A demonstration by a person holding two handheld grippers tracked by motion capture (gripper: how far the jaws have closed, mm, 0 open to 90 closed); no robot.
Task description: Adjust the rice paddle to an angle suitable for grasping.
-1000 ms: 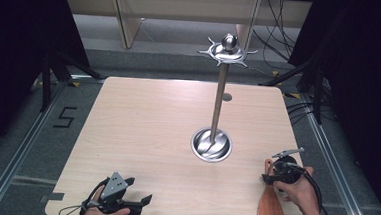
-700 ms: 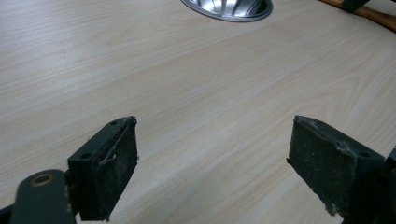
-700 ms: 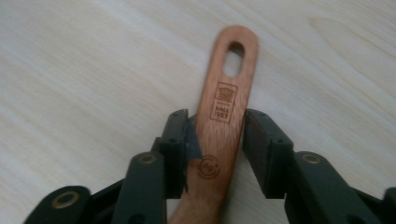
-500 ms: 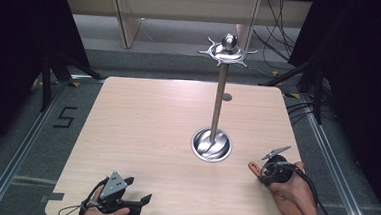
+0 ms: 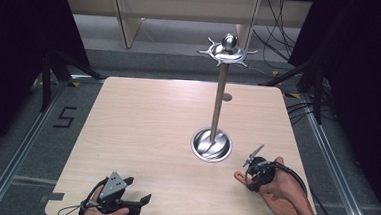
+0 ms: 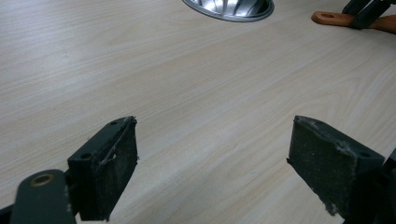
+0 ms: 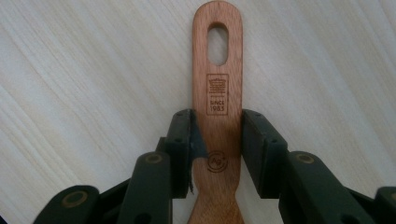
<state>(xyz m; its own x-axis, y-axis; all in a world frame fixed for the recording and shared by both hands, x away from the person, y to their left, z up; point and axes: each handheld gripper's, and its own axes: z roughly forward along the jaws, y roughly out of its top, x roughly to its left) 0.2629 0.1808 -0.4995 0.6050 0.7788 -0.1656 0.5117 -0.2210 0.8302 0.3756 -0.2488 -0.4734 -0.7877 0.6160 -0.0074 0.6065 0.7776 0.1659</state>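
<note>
The right gripper [image 7: 217, 144] has its two black jaws pressed against both edges of a wooden spatula [image 7: 217, 93], clamping its handle just below the engraved stamp; the slotted hanging hole lies beyond the jaws, toward the far end of the handle. In the high view this right gripper [image 5: 255, 172] sits at the near right part of the table [image 5: 142, 129], low over the wood, with the person's right hand [image 5: 280, 185] wrapped behind it and the forearm running off toward the near right corner. The wooden spatula [image 5: 276, 205] lies flat on the table, its handle tip pointing left and far, toward the base of the metal stand [image 5: 212, 144], and its broad blade under the hand near the table edge.

The left gripper [image 6: 212, 154] has its jaws wide apart with nothing between them, bare table showing through the gap. In the high view the left gripper [image 5: 131, 203] rests at the near left edge, held by the left hand [image 5: 99, 211], pointing right.

Compared with a second ago, the right gripper has come down and nearer along the handle, and the spatula's handle tip now shows left of the jaws. The left gripper has stayed where it was. The stand, with its spiked disc on top, rises at the middle right of the table, unmoved.
</note>
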